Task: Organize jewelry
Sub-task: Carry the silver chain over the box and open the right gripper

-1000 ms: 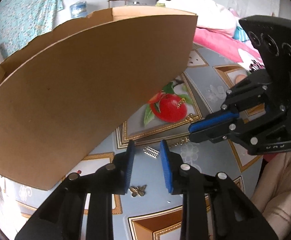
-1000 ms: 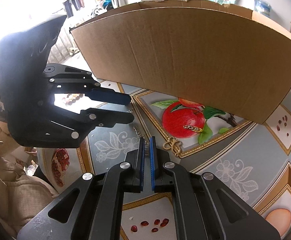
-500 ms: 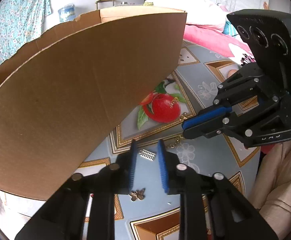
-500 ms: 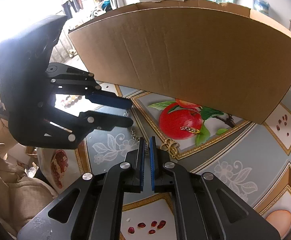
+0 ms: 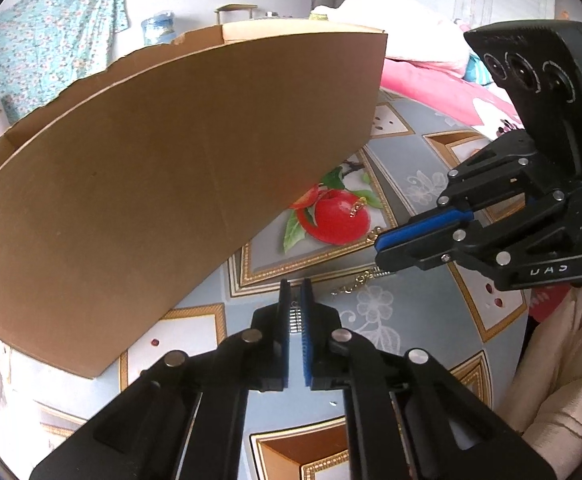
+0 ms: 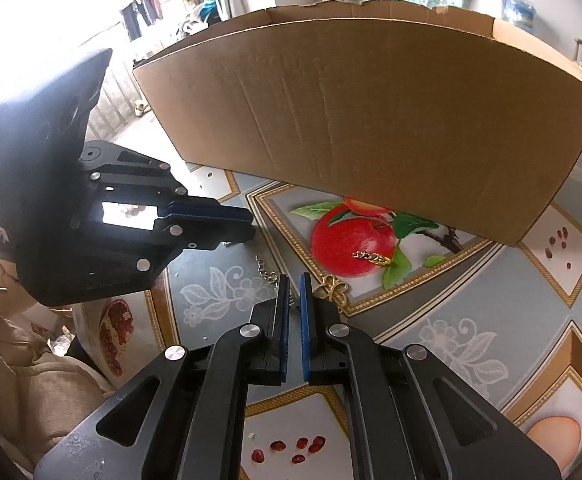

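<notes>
My left gripper [image 5: 295,296] is shut on a small silver rhinestone piece [image 5: 295,317], low over the tablecloth just in front of the cardboard box [image 5: 151,184]. My right gripper [image 6: 294,292] is shut on a silver chain piece [image 6: 292,300]; the chain [image 6: 265,268] trails left on the cloth. It also shows in the left wrist view [image 5: 383,258], with the chain [image 5: 351,285] hanging below it. A gold chain ring [image 6: 372,257] lies on the printed apple. A gold bow-shaped piece [image 6: 333,291] lies beside my right fingertips.
The tall open cardboard box [image 6: 371,132] stands right behind both grippers. The table has a patterned grey and gold cloth [image 6: 471,320]. Pink and white bedding [image 5: 431,68] lies beyond the table's far right edge. The person's beige sleeve [image 5: 563,380] is at the right.
My left gripper has closed from open onto the silver rhinestone piece that lay between its fingers. The butterfly piece has left the left wrist view. My right gripper stays shut on the chain.
</notes>
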`<state>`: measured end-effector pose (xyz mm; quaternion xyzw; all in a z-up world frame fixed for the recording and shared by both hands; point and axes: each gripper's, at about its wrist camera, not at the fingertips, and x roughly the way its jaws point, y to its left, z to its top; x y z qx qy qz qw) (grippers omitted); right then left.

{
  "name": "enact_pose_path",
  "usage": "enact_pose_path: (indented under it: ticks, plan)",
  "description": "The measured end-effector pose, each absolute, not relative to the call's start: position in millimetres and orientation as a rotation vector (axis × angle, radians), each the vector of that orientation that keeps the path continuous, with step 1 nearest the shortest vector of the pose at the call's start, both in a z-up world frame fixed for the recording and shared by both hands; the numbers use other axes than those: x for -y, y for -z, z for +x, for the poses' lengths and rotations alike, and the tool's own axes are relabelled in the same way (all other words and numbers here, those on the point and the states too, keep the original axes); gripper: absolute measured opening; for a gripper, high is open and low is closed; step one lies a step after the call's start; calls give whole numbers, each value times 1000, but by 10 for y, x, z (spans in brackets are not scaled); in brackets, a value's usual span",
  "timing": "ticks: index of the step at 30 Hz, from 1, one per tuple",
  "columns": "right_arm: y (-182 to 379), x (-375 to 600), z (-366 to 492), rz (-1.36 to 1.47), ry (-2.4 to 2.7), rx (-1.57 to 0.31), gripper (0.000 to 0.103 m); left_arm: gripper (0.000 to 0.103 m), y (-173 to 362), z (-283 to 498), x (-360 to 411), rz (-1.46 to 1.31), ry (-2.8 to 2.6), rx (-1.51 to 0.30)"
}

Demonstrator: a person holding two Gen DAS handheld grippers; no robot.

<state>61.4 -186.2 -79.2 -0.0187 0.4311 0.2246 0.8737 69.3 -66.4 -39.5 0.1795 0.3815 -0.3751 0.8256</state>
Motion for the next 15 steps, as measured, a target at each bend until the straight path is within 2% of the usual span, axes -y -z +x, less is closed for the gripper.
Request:
enact_pose_path:
  ticks: [10, 15]
  plan:
    - [782, 1984, 601, -9, -464, -891, 4, 4, 192, 709, 355, 204, 724, -776]
    - [758, 2025, 585, 21, -486, -875, 9, 4, 91, 705, 243, 143, 700, -766]
